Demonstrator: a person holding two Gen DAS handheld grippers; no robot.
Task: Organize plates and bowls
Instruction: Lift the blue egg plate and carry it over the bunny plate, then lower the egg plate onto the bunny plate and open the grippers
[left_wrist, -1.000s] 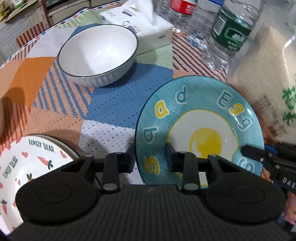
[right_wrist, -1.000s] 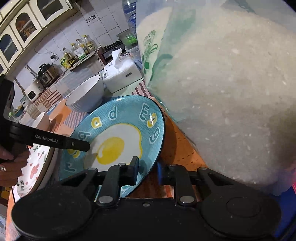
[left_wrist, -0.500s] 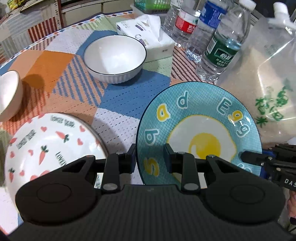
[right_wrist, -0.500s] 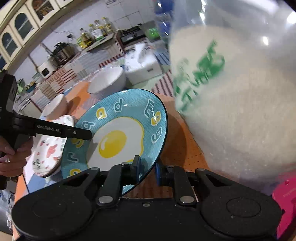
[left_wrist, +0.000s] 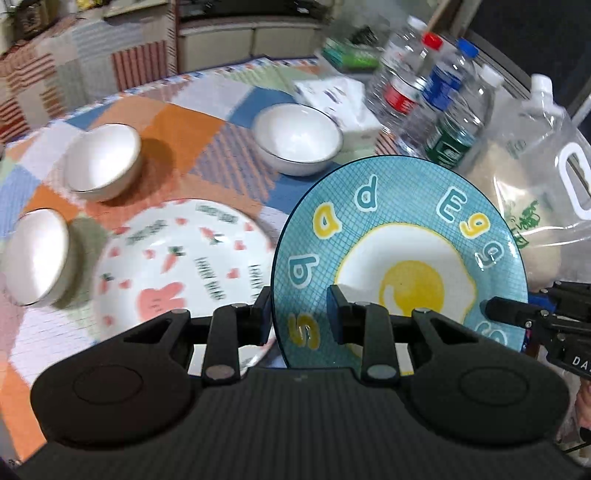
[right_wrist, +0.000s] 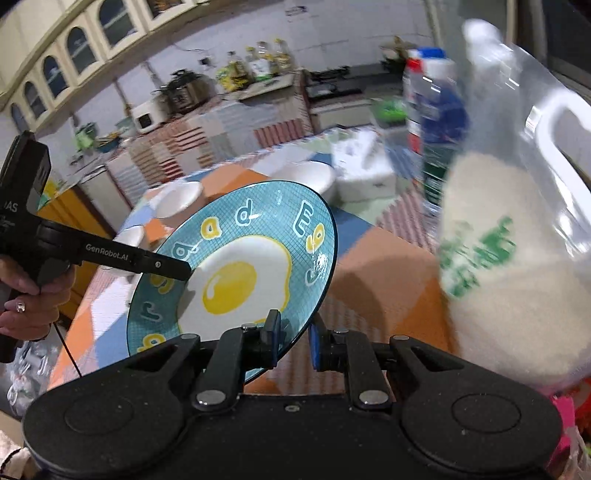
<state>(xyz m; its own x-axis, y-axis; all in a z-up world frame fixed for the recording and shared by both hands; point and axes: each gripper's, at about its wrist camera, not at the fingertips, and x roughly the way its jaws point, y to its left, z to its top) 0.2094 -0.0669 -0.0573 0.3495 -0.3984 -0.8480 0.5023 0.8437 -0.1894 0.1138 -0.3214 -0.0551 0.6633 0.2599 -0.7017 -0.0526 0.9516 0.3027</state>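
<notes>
A blue plate with a fried-egg picture (left_wrist: 399, 254) is held in the air above the table, tilted. My left gripper (left_wrist: 299, 314) is shut on its left rim. My right gripper (right_wrist: 293, 338) is shut on its opposite rim, and the plate shows in the right wrist view too (right_wrist: 240, 273). A white plate with carrots and hearts (left_wrist: 177, 266) lies on the table below, left of the blue plate. Three white bowls stand beyond it: one at the far left (left_wrist: 35, 256), one behind it (left_wrist: 103, 160), and a dark-rimmed one (left_wrist: 297, 138) further back.
A big clear bag of rice (left_wrist: 532, 192) stands at the right, close to the blue plate. Several water bottles (left_wrist: 436, 107) and a tissue box (left_wrist: 340, 99) stand at the back. The patterned tablecloth (left_wrist: 184, 125) ends at the far edge, towards the cabinets.
Both grippers have lifted the blue plate higher off the table and tilted it. The view has widened, so the carrot plate and two more bowls show.
</notes>
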